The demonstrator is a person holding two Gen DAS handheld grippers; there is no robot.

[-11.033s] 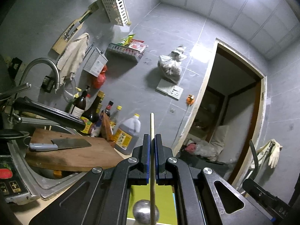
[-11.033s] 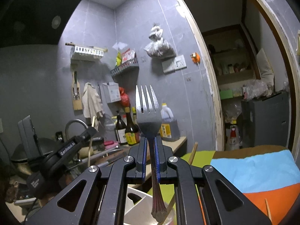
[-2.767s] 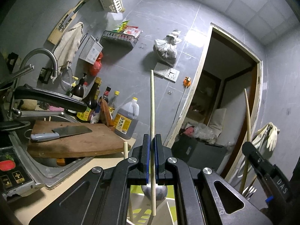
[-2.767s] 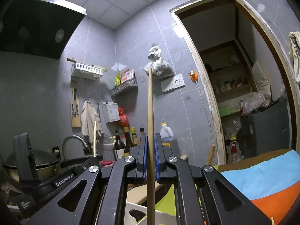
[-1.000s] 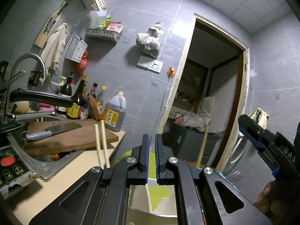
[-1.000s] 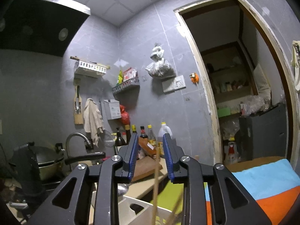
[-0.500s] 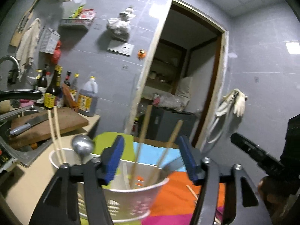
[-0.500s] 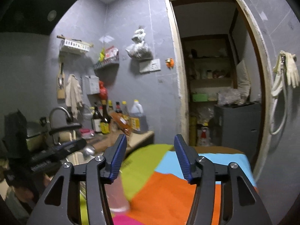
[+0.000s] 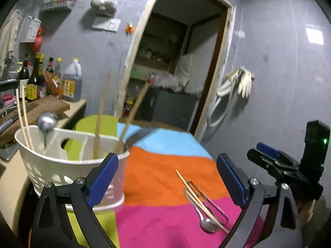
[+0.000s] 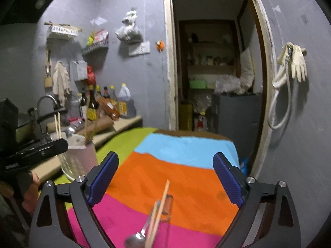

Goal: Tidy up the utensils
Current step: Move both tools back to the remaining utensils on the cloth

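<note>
1. The striped cloth (image 9: pixel 165 165) spreads across the table.
2. The white utensil holder (image 9: pixel 68 165) stands at its left edge, containing chopsticks (image 9: pixel 97 128) and a ladle (image 9: pixel 47 122).
3. The left gripper (image 9: pixel 167 177) and right gripper (image 10: pixel 165 177) are opening wide, jaws empty.
4. A spoon (image 9: pixel 203 219) and loose chopsticks (image 9: pixel 198 198) lie together on the cloth.

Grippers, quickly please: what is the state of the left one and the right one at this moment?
Left gripper: jaws opening wide, nothing between them.
Right gripper: jaws opening wide, nothing held; the chopstick lies on the cloth below.
</note>
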